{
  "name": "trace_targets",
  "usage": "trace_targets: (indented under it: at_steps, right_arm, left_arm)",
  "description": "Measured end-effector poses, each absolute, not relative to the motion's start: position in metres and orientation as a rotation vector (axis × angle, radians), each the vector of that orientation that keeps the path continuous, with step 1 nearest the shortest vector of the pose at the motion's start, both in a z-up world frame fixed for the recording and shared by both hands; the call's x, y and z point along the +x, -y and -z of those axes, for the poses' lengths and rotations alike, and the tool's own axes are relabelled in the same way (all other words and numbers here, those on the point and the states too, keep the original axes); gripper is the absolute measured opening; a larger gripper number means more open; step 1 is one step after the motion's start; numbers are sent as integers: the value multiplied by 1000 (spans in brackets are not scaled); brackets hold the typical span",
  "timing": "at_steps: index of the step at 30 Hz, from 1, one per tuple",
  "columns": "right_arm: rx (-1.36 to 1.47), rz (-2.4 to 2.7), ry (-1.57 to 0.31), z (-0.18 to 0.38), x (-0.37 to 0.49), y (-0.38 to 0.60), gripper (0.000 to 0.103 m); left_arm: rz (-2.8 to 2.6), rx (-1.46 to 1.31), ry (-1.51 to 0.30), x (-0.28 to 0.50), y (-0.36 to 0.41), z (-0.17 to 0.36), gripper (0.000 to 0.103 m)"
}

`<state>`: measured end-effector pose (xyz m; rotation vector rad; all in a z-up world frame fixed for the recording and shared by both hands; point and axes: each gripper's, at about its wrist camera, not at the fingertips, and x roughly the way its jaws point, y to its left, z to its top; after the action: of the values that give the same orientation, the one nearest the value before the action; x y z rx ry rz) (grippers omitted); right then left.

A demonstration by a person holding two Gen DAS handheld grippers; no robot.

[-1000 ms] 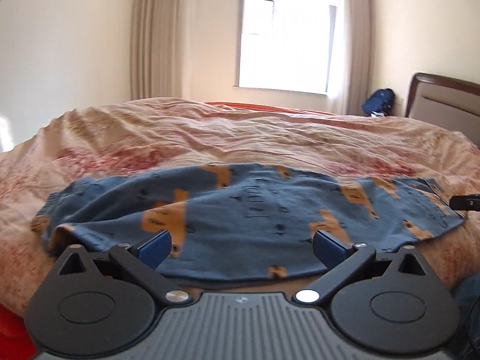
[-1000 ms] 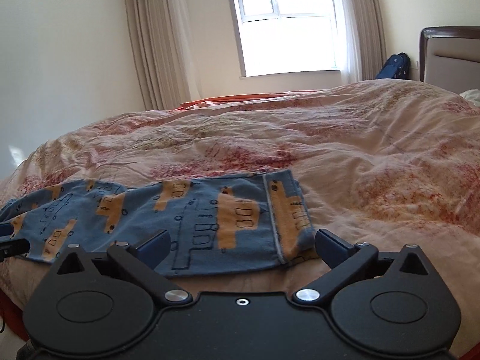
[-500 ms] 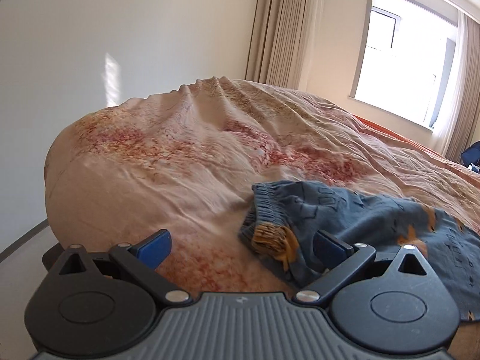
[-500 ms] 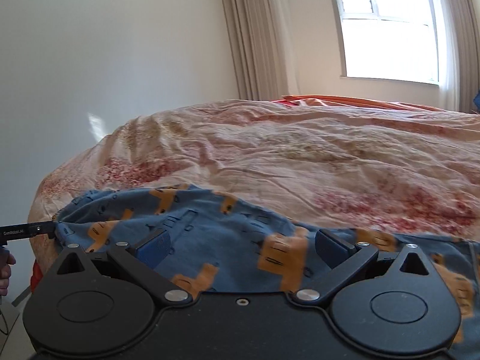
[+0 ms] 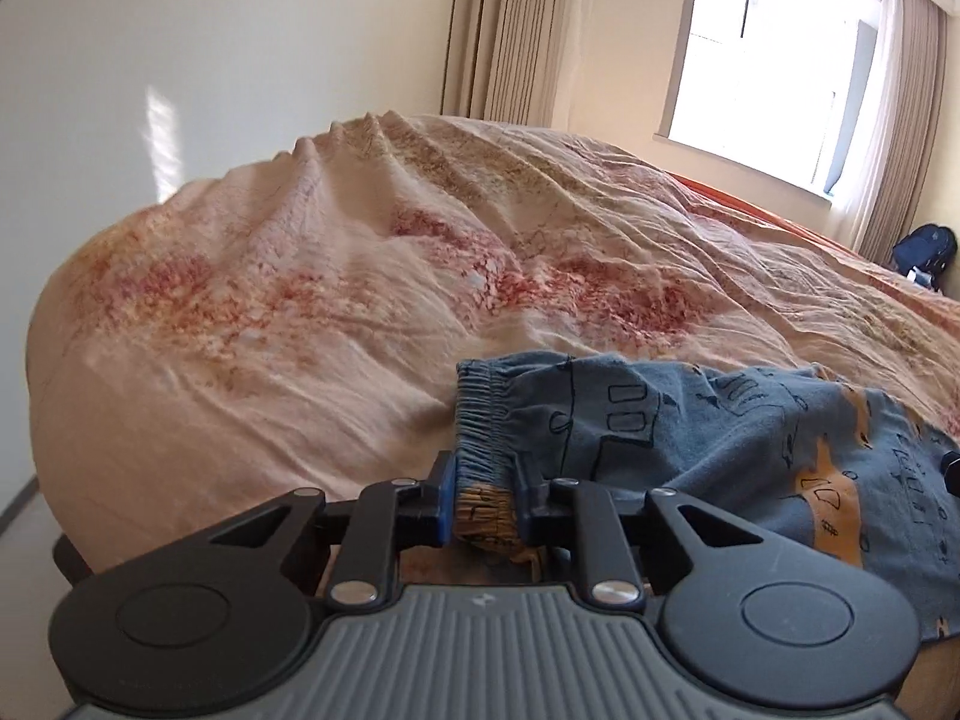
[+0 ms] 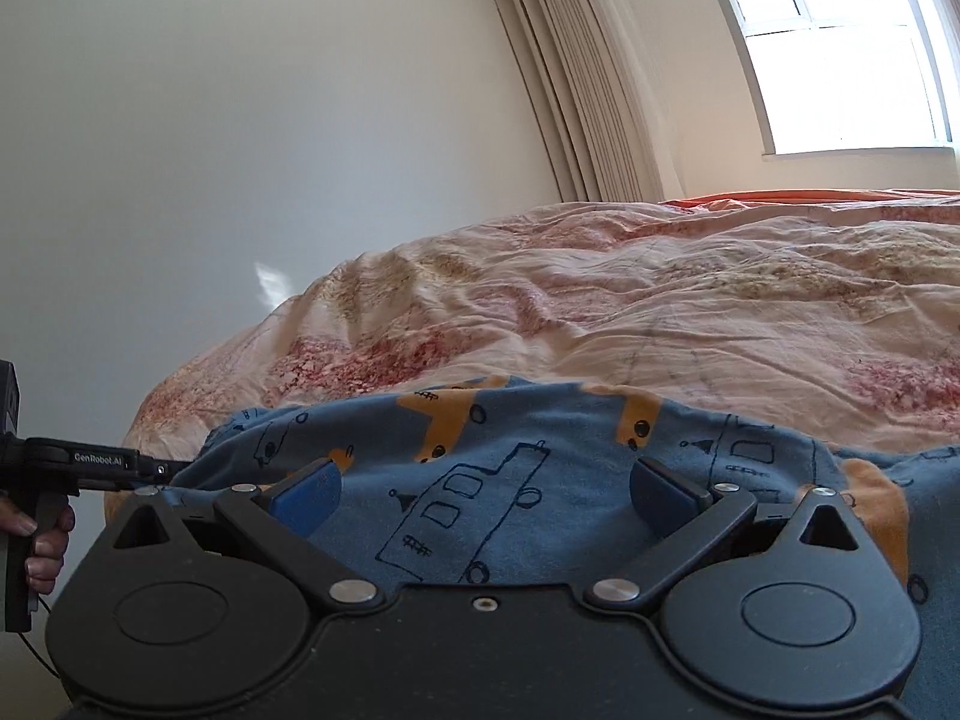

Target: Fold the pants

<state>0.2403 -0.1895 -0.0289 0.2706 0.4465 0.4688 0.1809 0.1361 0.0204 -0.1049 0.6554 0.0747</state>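
Blue pants with orange vehicles lying rumpled on bed, left tongs having just closed, pinching gathered waistband, right tongs gaping wide over fabric

1. Left wrist cam: mounted just behind the left tool, aimed fwd and downward across the bed, very close to the pants.
2. Right wrist cam: set behind the right tool, aimed lower and flatter, pants right under the lens.
3. Shared: pants, bed, curtain, window; the left tool is seen at the right view's left edge.

Bright window daylight — fisheye-warped edges.
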Motion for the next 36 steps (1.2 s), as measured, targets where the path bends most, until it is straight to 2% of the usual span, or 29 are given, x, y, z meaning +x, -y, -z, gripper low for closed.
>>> trace_targets:
  at_steps: [5, 9, 12, 13, 14, 15, 16, 18, 20, 28, 33, 36]
  right_arm:
    - [304, -469, -423, 33, 234, 200, 103]
    - [328, -473, -420, 35, 233, 205, 103]
    - [334, -476, -420, 36, 233, 206, 103]
    - [333, -475, -419, 36, 233, 206, 103]
    - [332, -475, -418, 36, 232, 206, 103]
    - [332, -476, -417, 36, 232, 206, 103]
    - [333, -476, -416, 36, 232, 206, 103]
    - [336, -476, -417, 36, 232, 206, 103]
    - [335, -476, -419, 36, 233, 206, 103]
    - [331, -443, -416, 33, 232, 208, 103]
    - [241, -382, -484, 7, 257, 208, 103]
    - [112, -375, -535, -8, 289, 192, 103]
  left_arm:
    - [-161, 165, -579, 177, -121, -42, 19]
    - [-140, 177, -649, 185, -121, -19, 20]
    - [-155, 191, -621, 177, -117, -12, 27]
    - [-160, 179, -622, 175, -116, -14, 47]
    - [-166, 166, -625, 173, -115, -17, 77]
    - [-178, 152, -616, 171, -114, -20, 86]
    - [-183, 142, -588, 166, -110, -24, 91]
    - [-138, 146, -562, 162, -99, -31, 92]
    - [-95, 145, -541, 163, -85, -33, 100]
    - [18, 191, -561, 174, -32, 1, 100]
    - [55, 17, -597, 157, -61, 16, 100]
    - [73, 10, -599, 152, -67, 19, 100]
